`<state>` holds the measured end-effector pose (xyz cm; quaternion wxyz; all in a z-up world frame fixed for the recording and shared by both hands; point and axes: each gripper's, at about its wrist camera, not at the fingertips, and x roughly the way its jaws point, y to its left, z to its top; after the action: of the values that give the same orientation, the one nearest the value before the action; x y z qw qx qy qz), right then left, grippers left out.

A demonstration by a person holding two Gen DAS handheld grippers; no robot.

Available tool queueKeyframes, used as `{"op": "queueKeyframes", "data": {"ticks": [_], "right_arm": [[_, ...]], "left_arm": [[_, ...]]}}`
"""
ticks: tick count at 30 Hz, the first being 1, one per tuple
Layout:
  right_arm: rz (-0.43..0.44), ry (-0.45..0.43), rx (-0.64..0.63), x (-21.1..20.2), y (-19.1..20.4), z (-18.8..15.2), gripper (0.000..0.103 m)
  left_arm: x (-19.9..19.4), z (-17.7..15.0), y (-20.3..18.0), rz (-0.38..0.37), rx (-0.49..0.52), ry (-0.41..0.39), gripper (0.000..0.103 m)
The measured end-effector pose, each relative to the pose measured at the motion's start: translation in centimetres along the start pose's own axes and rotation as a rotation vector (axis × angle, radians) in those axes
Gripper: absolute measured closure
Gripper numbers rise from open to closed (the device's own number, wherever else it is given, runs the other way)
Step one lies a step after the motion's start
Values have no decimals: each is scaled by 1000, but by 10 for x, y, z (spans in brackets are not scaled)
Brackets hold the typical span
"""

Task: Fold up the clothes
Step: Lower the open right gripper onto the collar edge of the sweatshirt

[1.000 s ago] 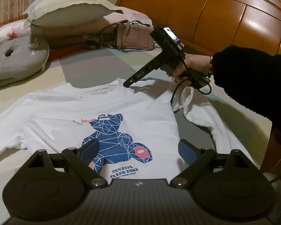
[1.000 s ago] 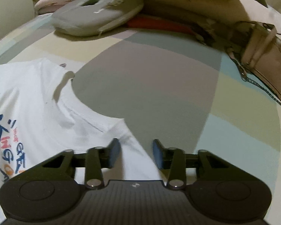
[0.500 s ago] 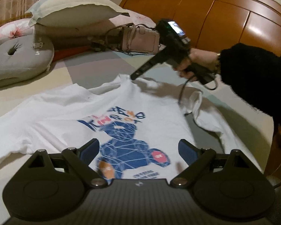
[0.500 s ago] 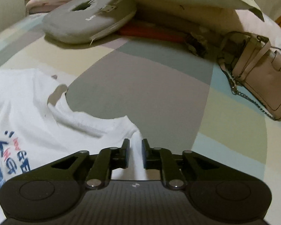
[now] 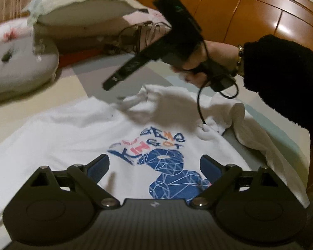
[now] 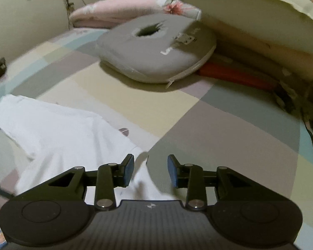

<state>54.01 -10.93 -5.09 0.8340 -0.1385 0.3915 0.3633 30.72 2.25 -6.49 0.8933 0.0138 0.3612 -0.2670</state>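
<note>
Both claws, left [image 5: 154, 164] and right [image 6: 150, 170] just opening, hang spread over a white T-shirt [image 5: 73, 137] on patchwork bedding [image 6: 208, 129].

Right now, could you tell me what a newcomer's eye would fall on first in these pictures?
Probably the white T-shirt with a blue geometric bear print, spread face up across the patchwork bedspread. Next, the right gripper, blurred, held above the shirt's collar by a hand in a black fleece sleeve; its jaws have just been opening and pinch nothing. Behind lies a grey ring cushion, with pillows stacked beside it.
</note>
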Motion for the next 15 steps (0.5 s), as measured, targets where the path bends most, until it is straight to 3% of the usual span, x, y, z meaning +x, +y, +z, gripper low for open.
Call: {"op": "queueKeyframes", "data": {"ticks": [6,9,13,14,15], "right_arm": [[-20,66,-63,27,4,-5,63],[21,40,-75,35,12,-2,57],[-18,36,-177,56,36,-5,52],[-21,26,-198,57,41,-6,54],[-23,24,-211,57,45,-6,72]], "left_arm": [[11,-15,7,-90,-19,20,9],[10,-20,7,-91,-12,21,9],[5,-19,7,-94,-22,10,9],[4,-19,7,-94,-25,5,9],[3,-18,8,-95,-31,1,9]]}}
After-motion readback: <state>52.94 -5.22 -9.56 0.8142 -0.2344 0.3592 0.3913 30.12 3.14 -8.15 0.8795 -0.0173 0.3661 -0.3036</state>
